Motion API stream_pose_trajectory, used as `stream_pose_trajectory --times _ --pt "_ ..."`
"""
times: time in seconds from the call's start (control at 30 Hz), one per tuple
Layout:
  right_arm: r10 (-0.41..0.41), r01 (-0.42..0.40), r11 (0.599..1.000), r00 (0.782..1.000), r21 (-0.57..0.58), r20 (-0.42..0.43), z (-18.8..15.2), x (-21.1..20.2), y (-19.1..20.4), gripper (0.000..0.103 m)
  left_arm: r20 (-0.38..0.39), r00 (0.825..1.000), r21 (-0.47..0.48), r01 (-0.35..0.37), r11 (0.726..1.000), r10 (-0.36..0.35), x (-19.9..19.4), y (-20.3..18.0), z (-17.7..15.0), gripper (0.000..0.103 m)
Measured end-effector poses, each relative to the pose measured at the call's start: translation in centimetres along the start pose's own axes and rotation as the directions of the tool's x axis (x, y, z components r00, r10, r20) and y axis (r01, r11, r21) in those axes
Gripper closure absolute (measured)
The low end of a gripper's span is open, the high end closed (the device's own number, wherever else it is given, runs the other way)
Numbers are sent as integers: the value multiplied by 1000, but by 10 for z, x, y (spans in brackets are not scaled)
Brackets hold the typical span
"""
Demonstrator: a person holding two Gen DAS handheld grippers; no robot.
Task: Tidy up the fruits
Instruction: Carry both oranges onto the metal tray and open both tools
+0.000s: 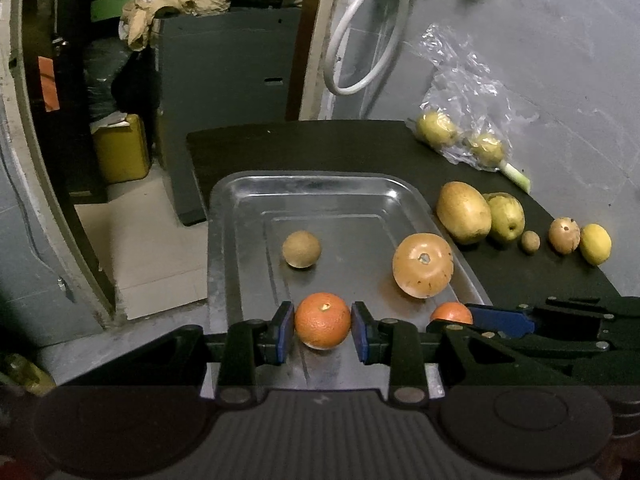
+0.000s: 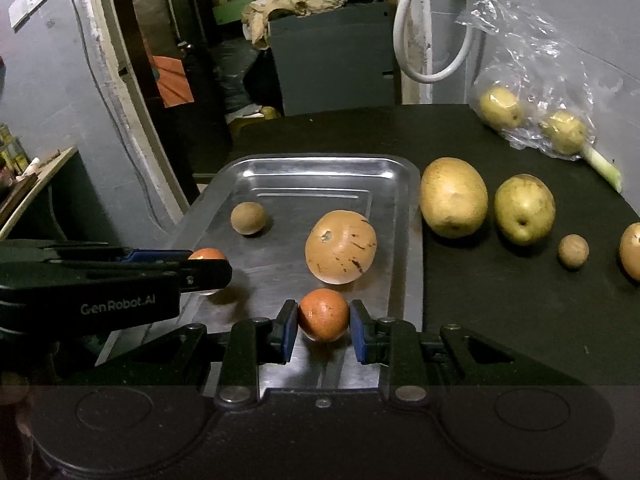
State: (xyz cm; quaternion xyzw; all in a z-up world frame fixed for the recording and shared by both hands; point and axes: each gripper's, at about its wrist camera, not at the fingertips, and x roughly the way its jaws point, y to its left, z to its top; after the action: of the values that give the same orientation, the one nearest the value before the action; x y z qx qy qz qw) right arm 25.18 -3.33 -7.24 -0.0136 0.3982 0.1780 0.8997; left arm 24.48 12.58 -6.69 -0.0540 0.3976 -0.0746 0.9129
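My left gripper (image 1: 322, 326) is shut on an orange (image 1: 322, 318), held low over the near end of a steel tray (image 1: 304, 181). My right gripper (image 2: 324, 322) is shut on a second, smaller orange (image 2: 324, 312) over the same tray (image 2: 320, 160). The two grippers are side by side, the left one entering the right wrist view from the left and partly hiding its orange (image 2: 207, 255). On the tray lie a small brown round fruit (image 1: 301, 249) (image 2: 248, 218) and a large pale orange fruit (image 1: 423, 265) (image 2: 341, 246).
To the right of the tray, on the black table (image 2: 480, 320), lies a row of fruit: a big yellow-brown one (image 2: 453, 198), a pear (image 2: 524, 209), a small brown one (image 2: 573, 251), a tan one (image 1: 564, 235) and a lemon (image 1: 596, 244). A plastic bag (image 2: 532, 80) holds two pears at the back right.
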Motion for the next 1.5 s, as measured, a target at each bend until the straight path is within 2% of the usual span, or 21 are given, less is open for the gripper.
stream_pose_trajectory --times 0.73,0.8,0.97,1.3,1.4,1.5 --pt "-32 32 999 999 -11 -11 -4 -1 1 70 -11 1000 11 2 1000 -2 0 -2 -5 69" --pt "-35 35 999 999 -15 -7 -5 -3 2 65 -8 1000 8 -2 1000 2 -3 -1 -5 60" --pt "-37 38 999 999 -25 10 -9 -16 5 53 4 1000 5 -15 1000 14 -10 -5 -6 46" --pt "-44 44 999 996 -5 82 -13 -59 3 16 37 999 -3 -19 1000 19 -44 -18 -5 9" --pt "-46 46 999 994 9 101 -16 -72 1 6 44 999 -11 -25 1000 26 -54 -22 -6 3" --pt "-46 45 999 992 13 114 -21 -85 -1 2 50 998 -15 -35 999 36 -65 -25 -9 1"
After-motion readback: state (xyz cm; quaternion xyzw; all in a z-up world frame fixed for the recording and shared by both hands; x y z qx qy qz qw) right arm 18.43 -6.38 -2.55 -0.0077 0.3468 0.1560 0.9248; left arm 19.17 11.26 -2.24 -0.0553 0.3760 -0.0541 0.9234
